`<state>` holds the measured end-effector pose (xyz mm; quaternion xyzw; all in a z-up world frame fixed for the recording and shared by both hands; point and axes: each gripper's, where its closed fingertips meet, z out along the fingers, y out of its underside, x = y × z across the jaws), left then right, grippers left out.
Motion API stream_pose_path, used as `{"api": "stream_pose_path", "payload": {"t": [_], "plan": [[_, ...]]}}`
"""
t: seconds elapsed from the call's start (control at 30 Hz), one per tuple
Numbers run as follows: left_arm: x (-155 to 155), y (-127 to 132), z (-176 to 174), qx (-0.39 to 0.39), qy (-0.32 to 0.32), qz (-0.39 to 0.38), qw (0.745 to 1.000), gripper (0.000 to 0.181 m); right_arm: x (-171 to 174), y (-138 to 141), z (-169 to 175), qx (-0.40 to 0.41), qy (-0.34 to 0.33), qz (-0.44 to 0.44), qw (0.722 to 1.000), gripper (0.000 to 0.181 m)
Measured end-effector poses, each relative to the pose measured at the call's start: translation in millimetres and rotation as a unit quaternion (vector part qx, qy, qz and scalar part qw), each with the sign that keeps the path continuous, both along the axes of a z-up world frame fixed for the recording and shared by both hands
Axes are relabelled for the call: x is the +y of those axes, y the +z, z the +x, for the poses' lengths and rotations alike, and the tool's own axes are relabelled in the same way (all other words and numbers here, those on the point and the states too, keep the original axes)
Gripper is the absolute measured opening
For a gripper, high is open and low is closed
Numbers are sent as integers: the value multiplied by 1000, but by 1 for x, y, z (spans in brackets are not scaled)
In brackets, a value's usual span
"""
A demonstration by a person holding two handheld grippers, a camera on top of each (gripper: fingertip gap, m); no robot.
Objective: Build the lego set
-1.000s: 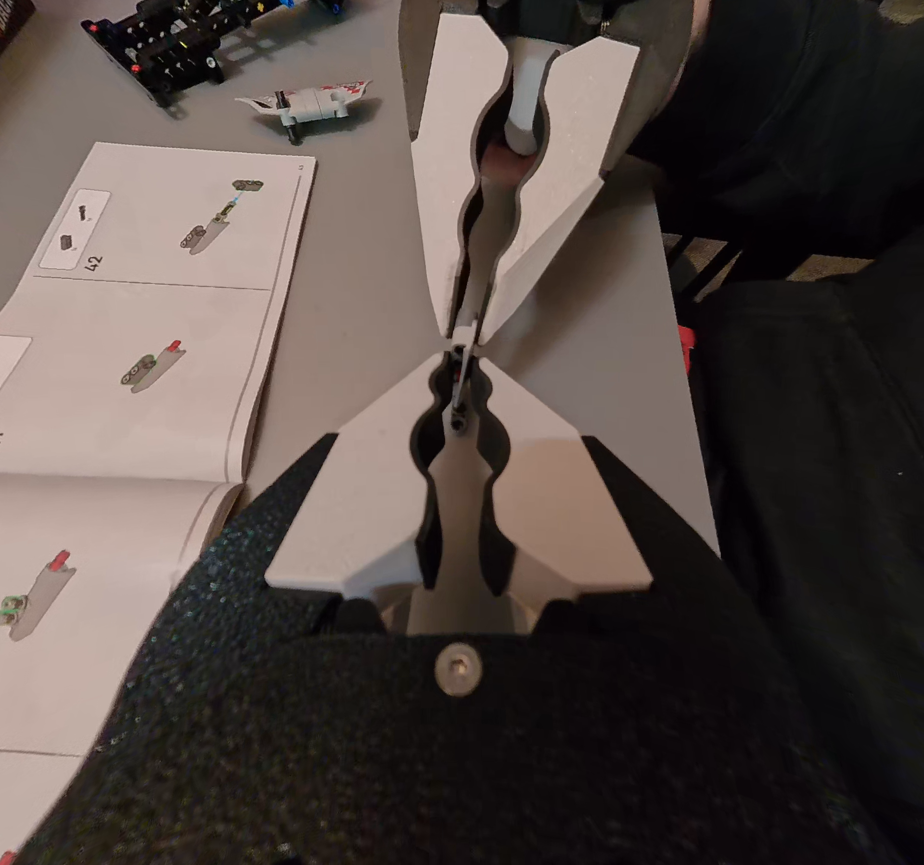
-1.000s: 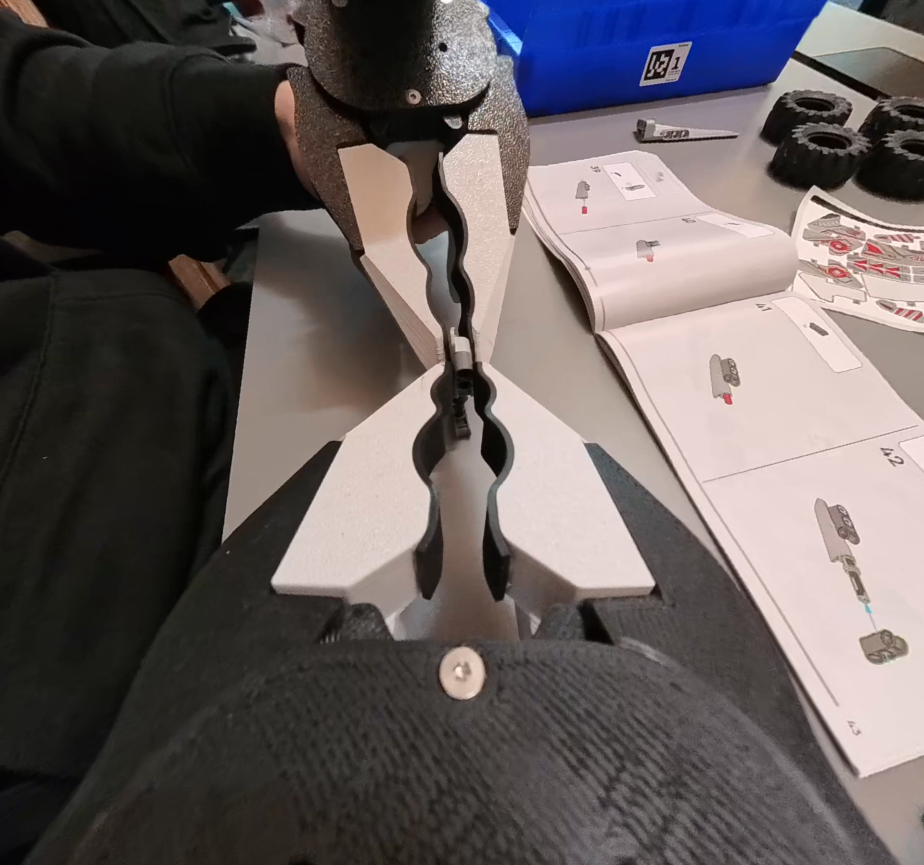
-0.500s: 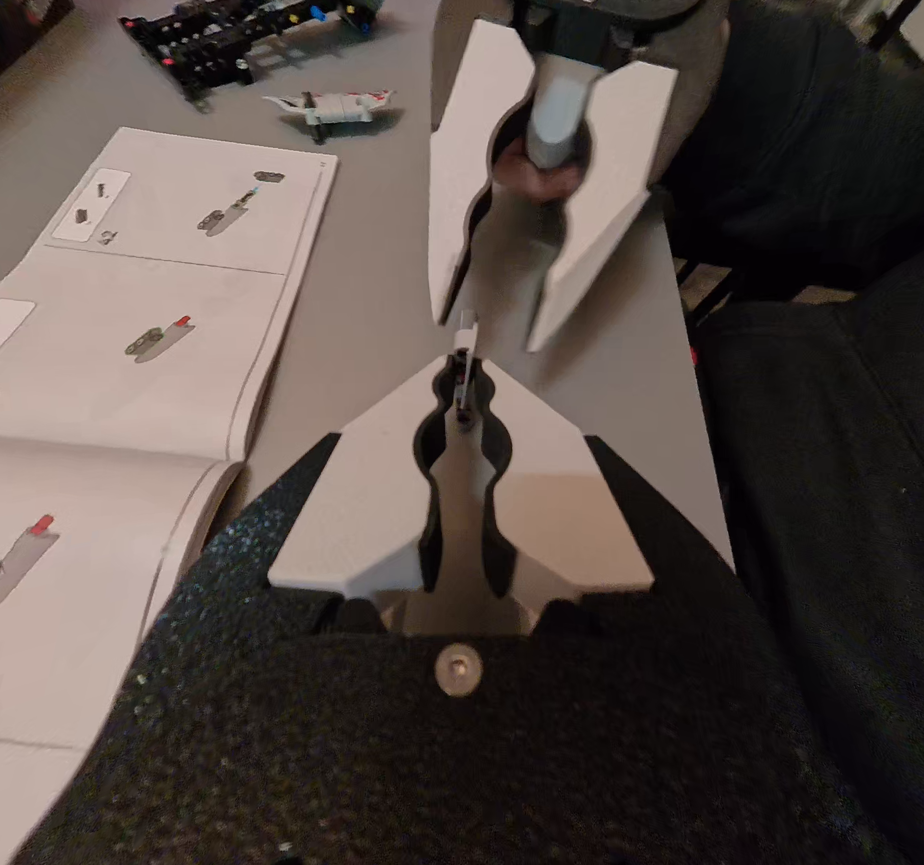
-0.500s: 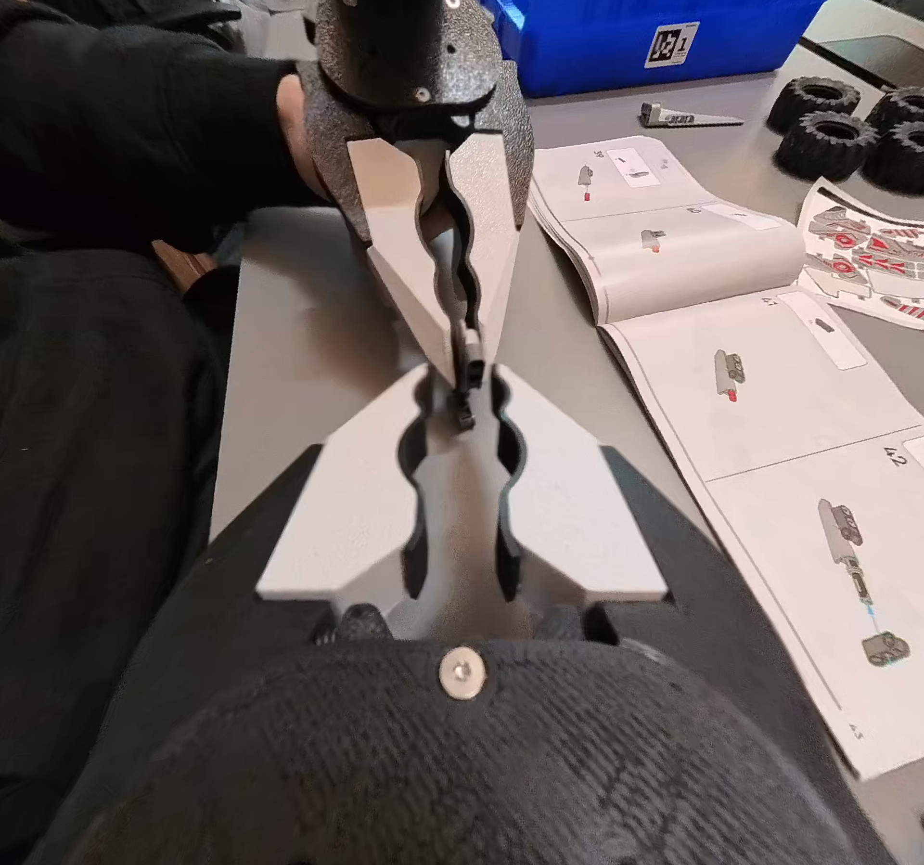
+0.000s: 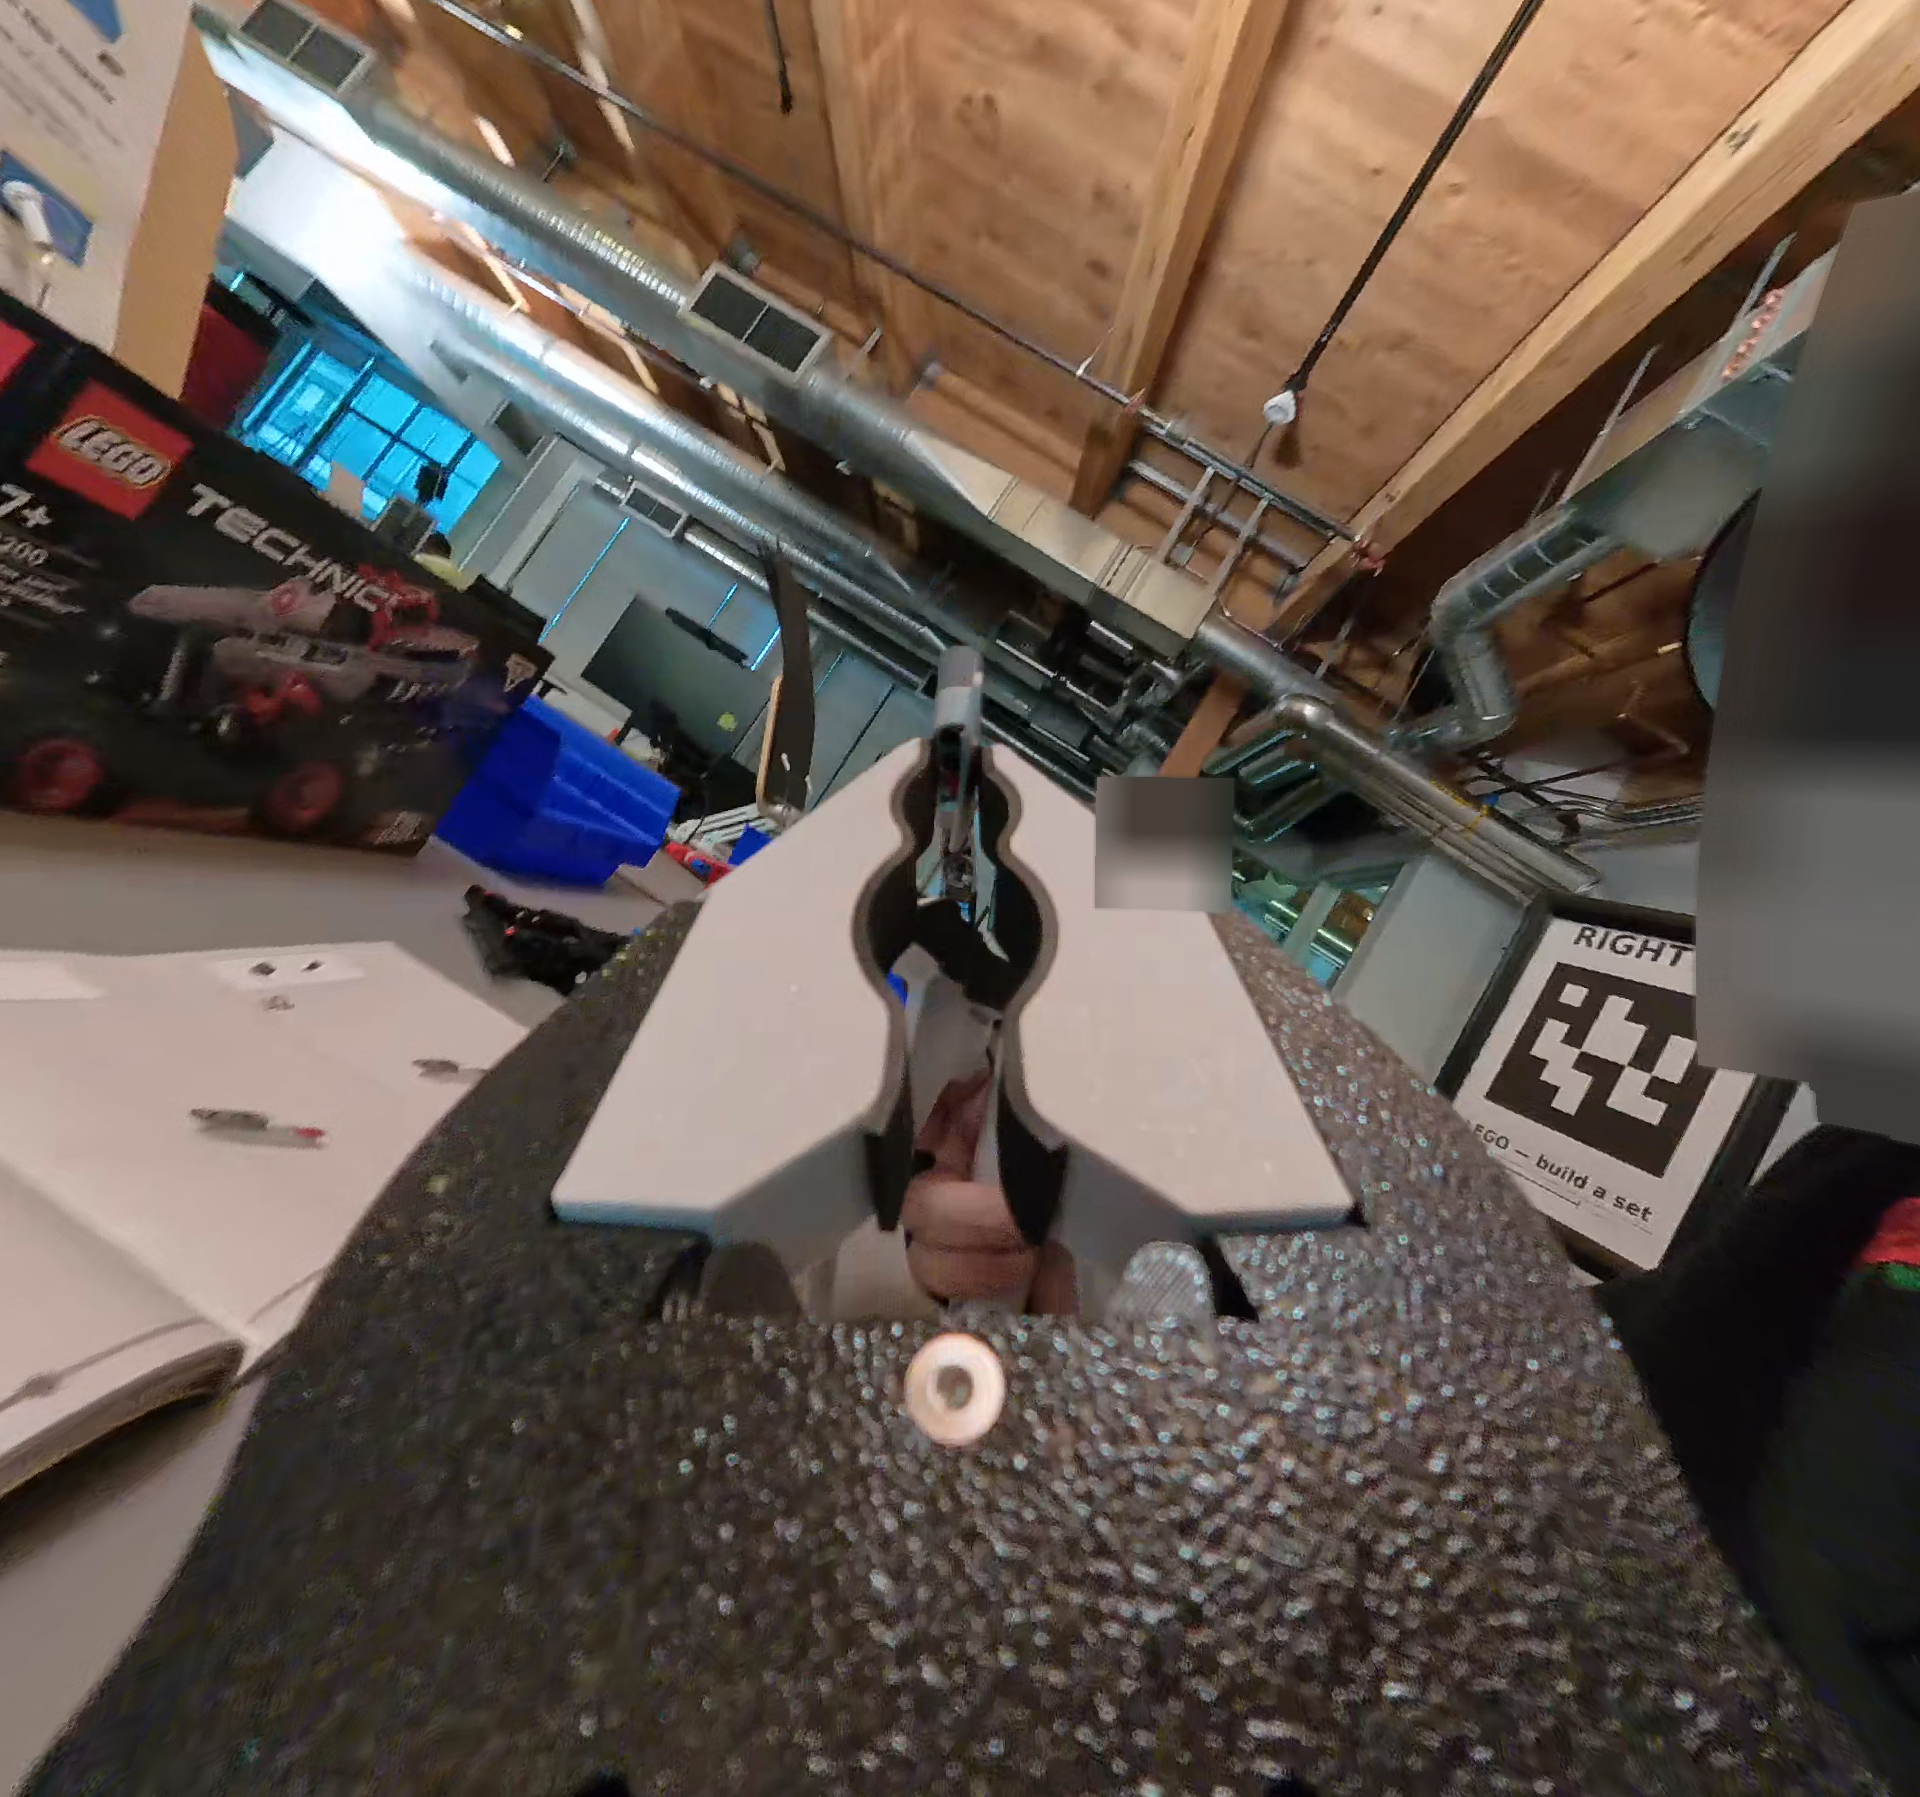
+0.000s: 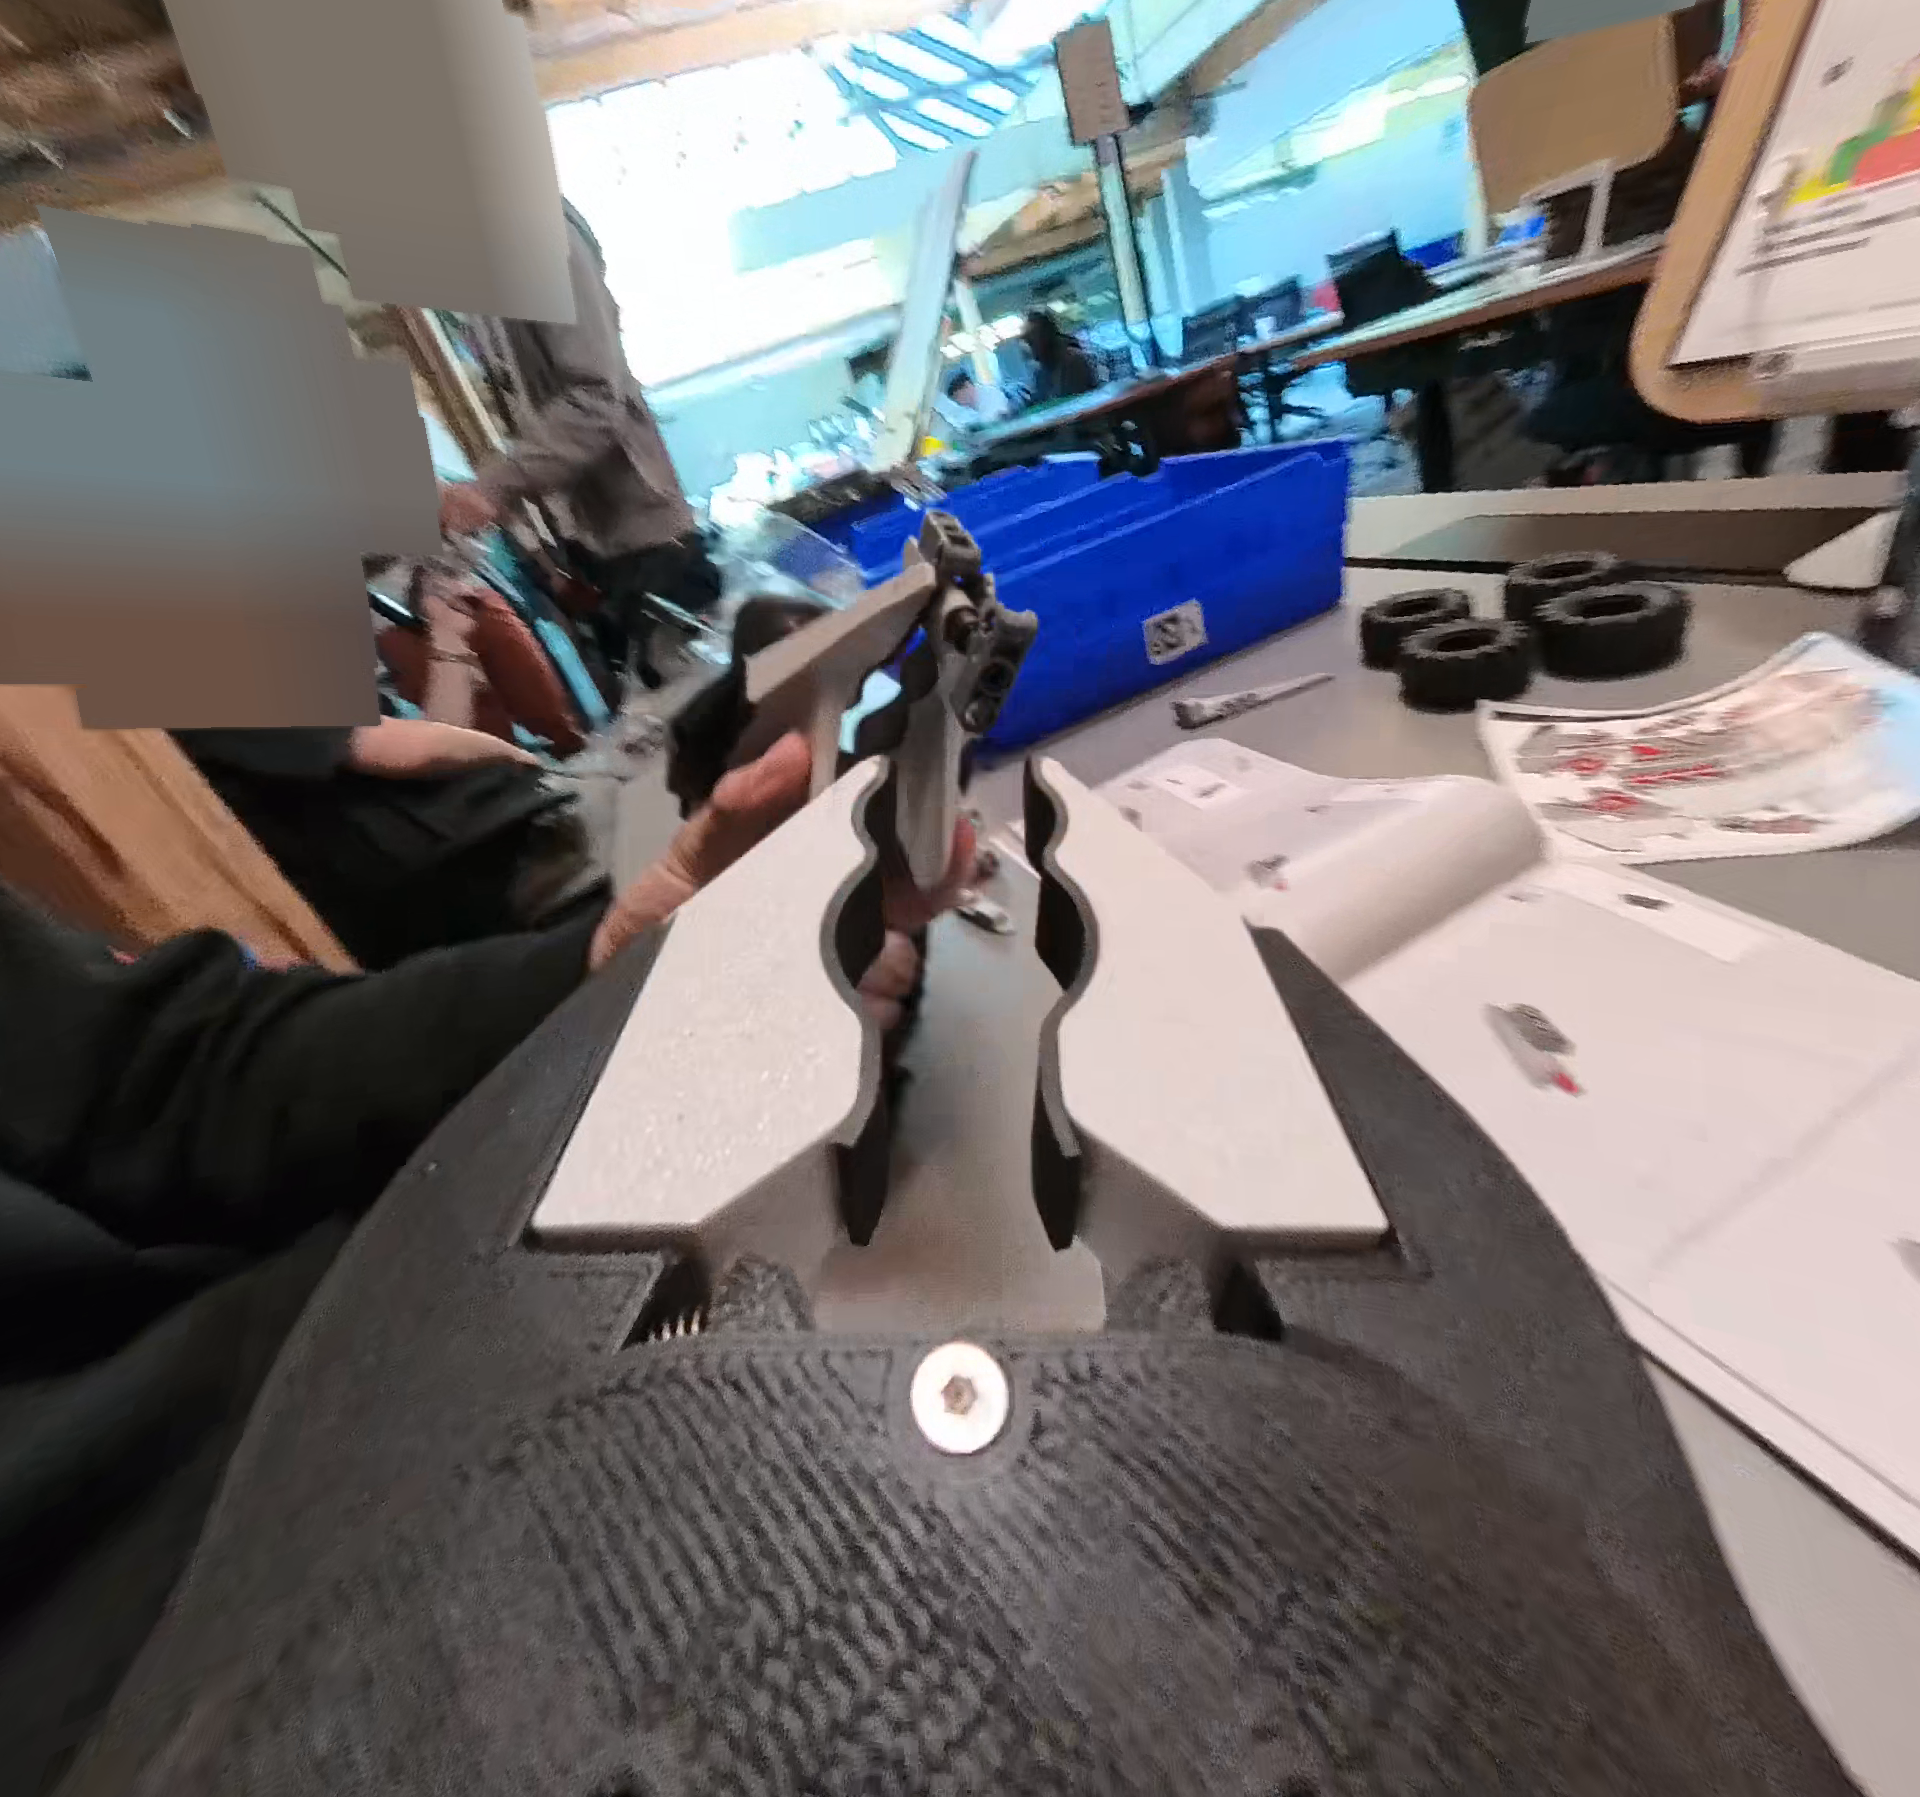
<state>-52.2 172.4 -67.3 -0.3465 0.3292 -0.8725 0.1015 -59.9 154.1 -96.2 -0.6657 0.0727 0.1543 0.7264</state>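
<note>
My left gripper [image 5: 951,760] is shut on a small grey lego assembly [image 5: 958,698] that sticks out past its tips. The gripper is tilted up, away from the table, towards the ceiling. In the right wrist view the left gripper [image 6: 914,604] stands just beyond my right gripper [image 6: 956,791], raised, with the grey and dark lego assembly [image 6: 971,635] at its tips. My right gripper is open and empty, with its jaws apart just below that assembly. A hand [image 6: 717,843] holds the left gripper.
An open instruction booklet [image 6: 1507,978] lies on the grey table at the right and also shows in the left wrist view [image 5: 208,1072]. Black tyres [image 6: 1507,635], a sticker sheet [image 6: 1714,760], a grey wedge piece [image 6: 1247,703] and a blue bin [image 6: 1143,563] stand behind. The lego box [image 5: 208,625] and a black chassis [image 5: 540,937] are at the left. My left and right fingertips are right by each other.
My right gripper has opened and let go of the lego assembly. My left gripper keeps it and has tilted up from the table. Both views have swung upward.
</note>
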Motion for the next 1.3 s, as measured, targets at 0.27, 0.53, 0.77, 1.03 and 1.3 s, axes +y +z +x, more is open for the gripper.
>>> {"api": "stream_pose_path", "payload": {"t": [0.27,0.53,0.77,1.03,1.3], "plan": [[-10,5,-4,-29,-4,32,999,4,-3,14,1,63,32,73,995,6],[-20,-20,-9,-17,-13,257,966,27,-25,1,-6,15,124,-11,992,6],[-27,-63,-30,25,-112,495,861,39,-45,-28,-8,-26,185,-138,973,5],[-37,-87,-40,86,-202,526,822,4,-41,-33,-13,-54,216,-175,959,5],[-33,-66,-21,111,-143,366,913,0,-35,-16,2,-128,138,-126,974,9]]}}
